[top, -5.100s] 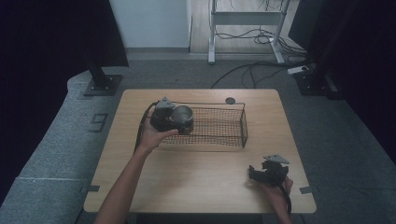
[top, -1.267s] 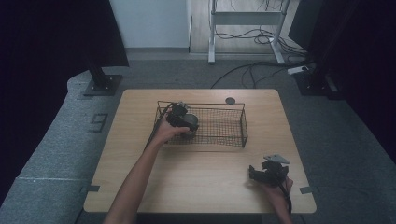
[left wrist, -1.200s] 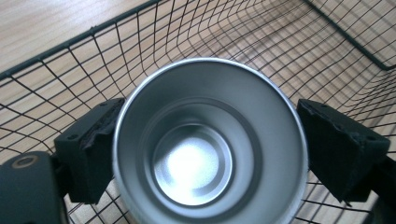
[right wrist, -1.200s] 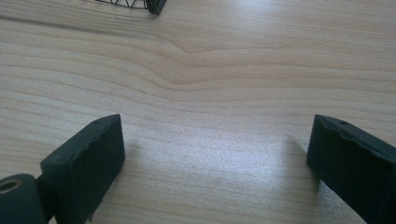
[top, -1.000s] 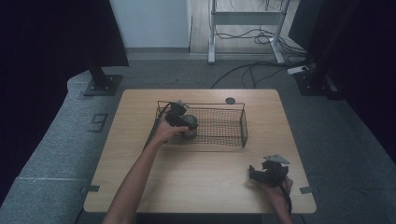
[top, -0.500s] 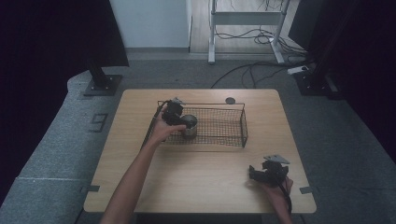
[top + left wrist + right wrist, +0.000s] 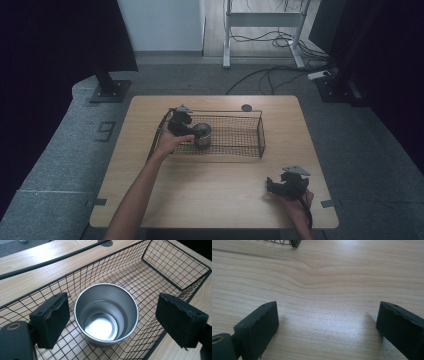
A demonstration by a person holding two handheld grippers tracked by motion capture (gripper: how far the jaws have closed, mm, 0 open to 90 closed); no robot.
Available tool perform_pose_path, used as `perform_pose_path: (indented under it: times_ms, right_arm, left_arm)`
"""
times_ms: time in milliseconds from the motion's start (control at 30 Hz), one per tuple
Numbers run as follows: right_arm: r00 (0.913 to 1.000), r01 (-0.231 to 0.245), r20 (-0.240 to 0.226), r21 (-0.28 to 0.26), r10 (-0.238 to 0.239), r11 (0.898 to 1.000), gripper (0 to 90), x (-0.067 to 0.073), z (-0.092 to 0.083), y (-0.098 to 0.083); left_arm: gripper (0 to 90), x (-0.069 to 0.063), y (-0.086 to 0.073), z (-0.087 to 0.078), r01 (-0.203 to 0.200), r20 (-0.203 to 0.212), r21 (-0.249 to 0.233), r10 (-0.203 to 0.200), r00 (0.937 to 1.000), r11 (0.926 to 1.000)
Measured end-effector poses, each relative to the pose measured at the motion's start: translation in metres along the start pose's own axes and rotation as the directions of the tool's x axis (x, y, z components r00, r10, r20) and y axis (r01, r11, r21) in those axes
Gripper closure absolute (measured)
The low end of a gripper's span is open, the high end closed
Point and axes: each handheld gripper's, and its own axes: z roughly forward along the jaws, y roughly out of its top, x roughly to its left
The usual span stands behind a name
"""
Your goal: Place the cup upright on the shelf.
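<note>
1. Left hand-held gripper hangs released, jaws spread wide either side of the steel cup, apparently not touching it.
2. Cup stands upright inside the wire basket.
3. Right hand-held gripper released, low over bare worktop.

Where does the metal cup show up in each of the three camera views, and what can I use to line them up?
High view: the metal cup stands at the left end of the wire basket, beside the left gripper.
Left gripper view: centre, upright, between the open jaws, which stand apart from it.
Right gripper view: not in it.
Shared landmark: the wire basket; its corner sits at the top edge of the right gripper view.
</note>
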Motion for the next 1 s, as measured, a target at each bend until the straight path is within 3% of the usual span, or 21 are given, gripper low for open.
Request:
perform_pose_path:
  times_ms: [267, 467, 733, 1000]
  right_arm:
    - [1.0000, -0.001, 0.000, 0.000, 0.001, 1.000, 4.2, 0.000, 0.000, 0.000]
    - [1.0000, -0.001, 0.001, 0.001, 0.001, 1.000, 4.2, 0.000, 0.000, 0.000]
    - [1.0000, -0.006, 0.004, 0.000, 0.006, 1.000, 4.3, 0.000, 0.000, 0.000]
    - [0.9999, -0.009, 0.008, 0.000, 0.009, 1.000, 4.4, 0.000, 0.000, 0.001]
  left_arm:
    - [12.7, -0.002, -0.008, -0.015, 0.005, 0.011, -0.035, -0.005, 0.9999, 0.9994]
    - [13.1, -0.008, -0.021, -0.037, -0.006, 0.015, -0.073, 0.007, 0.9999, 0.9973]
    - [13.3, -0.020, -0.048, -0.066, -0.014, 0.013, -0.103, 0.016, 0.9998, 0.9946]
    - [13.8, -0.027, -0.083, -0.085, -0.020, -0.030, -0.102, 0.017, 0.9994, 0.9946]
